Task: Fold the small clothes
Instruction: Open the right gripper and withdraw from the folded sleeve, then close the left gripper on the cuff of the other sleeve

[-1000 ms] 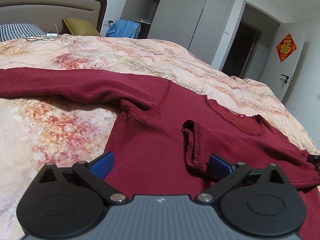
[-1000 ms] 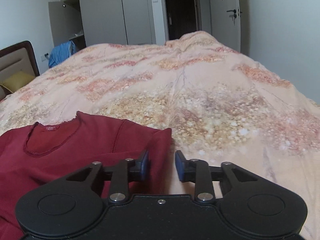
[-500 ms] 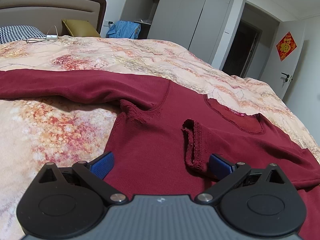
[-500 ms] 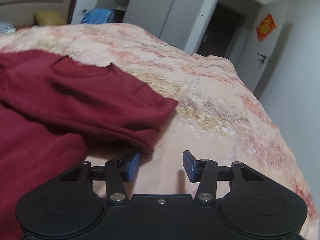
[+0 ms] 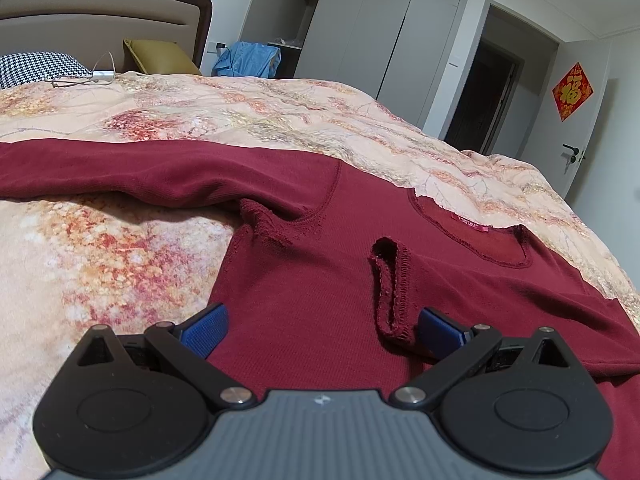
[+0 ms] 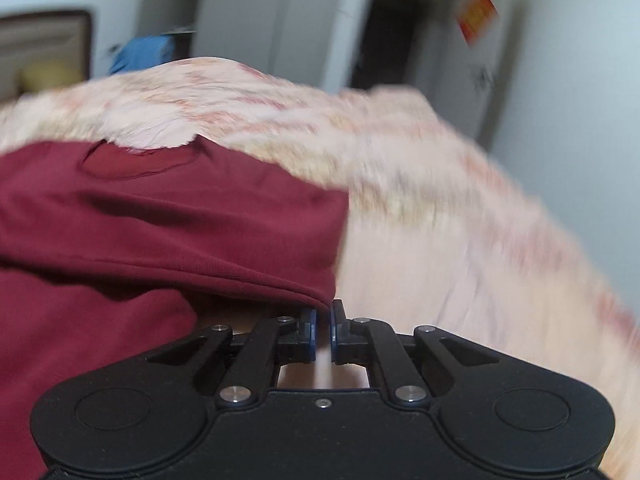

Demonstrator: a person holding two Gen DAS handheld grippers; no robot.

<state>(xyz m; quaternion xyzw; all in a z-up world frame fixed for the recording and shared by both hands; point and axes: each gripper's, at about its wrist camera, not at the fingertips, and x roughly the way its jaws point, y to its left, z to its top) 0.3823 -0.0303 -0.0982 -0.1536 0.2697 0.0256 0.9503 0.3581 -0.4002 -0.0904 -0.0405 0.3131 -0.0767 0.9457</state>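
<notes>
Shirt [image 5: 320,280], maroon, long-sleeved: flat on floral bedspread [image 5: 100,260], neckline toward far edge, one sleeve stretched leftward. Left gripper [image 5: 320,332]: fingers wide apart above shirt body. Right gripper [image 6: 323,322]: just closed, nearly together at folded sleeve corner; grip uncertain.

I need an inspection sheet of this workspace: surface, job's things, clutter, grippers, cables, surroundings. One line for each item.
Surface: bed with floral duvet, lightly wrinkled.
Job's things: dark red long-sleeved top lying on the duvet, one sleeve stretched out sideways, the other sleeve folded over the body.
Clutter: houndstooth pillow and mustard cushion at the headboard.
Grippers: left gripper open over the top; right gripper just closed at the folded sleeve's edge; whether cloth is pinched is unclear.
Cables: thin cord with a small white device near the pillows.
Surroundings: wardrobe, blue garment, dark doorway, red door decoration.
</notes>
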